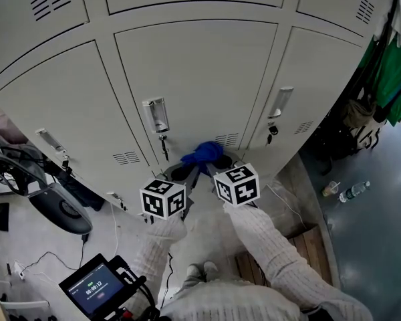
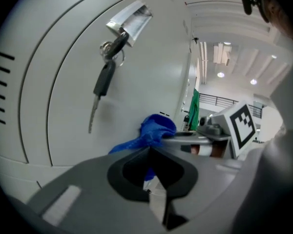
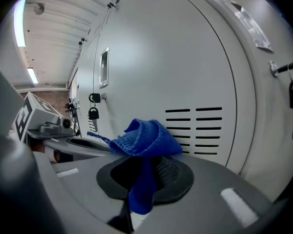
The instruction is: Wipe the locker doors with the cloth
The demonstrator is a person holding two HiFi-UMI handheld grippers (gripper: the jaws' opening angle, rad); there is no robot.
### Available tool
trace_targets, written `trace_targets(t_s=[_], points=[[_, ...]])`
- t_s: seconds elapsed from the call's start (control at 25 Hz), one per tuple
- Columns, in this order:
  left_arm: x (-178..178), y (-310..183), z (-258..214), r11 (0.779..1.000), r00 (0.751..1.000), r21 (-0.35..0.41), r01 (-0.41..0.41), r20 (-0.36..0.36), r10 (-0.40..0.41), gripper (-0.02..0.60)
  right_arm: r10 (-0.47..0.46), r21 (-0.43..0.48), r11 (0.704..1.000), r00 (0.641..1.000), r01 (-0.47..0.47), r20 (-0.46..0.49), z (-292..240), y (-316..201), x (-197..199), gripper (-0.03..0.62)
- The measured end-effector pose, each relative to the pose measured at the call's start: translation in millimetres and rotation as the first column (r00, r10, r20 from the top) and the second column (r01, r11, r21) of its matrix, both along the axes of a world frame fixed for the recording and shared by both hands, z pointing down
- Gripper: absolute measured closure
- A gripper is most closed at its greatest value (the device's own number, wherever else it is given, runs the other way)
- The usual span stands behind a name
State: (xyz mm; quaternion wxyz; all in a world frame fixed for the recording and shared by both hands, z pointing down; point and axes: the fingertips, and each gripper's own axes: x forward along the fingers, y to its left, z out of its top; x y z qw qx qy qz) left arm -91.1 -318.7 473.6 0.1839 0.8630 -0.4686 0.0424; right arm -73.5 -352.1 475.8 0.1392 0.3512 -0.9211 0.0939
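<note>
Right now the blue cloth [image 1: 204,154] sits bunched against the lower part of the middle locker door [image 1: 194,79], its vent slots [image 3: 195,130] just at 3 o'clock of it in the right gripper view. The right gripper [image 3: 145,154] has its jaws pressed together on the cloth, which puffs out at 12 o'clock above the tips; the left gripper [image 2: 150,150] likewise pinches a tail of it, the wad lying at 12 o'clock. A key [image 2: 103,81] hangs at 10 o'clock.

Smooth, matt painted-metal locker doors [image 1: 194,79]; soft, coarse-knit blue cloth [image 3: 145,139]; dull metal key [image 2: 101,82].
</note>
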Motion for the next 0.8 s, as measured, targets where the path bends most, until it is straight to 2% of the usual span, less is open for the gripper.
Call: trace_targets(t_s=[0.12,0.4,0.52,0.6,0.8], points=[[-1.6,-1.6,4.7,1.0,1.0,-0.016,-0.001,-0.021,0.0,0.575,-0.002,-0.005,1.0,1.0,0.002,-0.006,4.7,-0.8,-1.1,0.549],[7.5,-0.9,-2.2,1.0,1.0,0.001,-0.014,0.008,0.014,0.575,-0.015,0.006,1.0,0.999,0.015,-0.048,-1.4,0.4,6.2,0.548],[22.6,-0.8,-26.7,0.996,0.998,0.059,-0.064,0.028,0.062,0.575,0.026,0.023,0.999,1.0,-0.026,0.002,-26.5,1.9,24.5,0.548],[35.4,-1.0,-53.5,0.987,0.993,0.121,-0.106,0.063,0.099,0.575,0.042,0.075,0.996,0.998,-0.045,0.037,-54.6,2.7,37.7,0.548],[61.1,-2.5,-140.7,0.928,0.979,0.321,-0.188,0.135,0.151,0.575,0.055,0.275,0.958,0.992,-0.085,0.117,-153.2,0.8,68.3,0.548]])
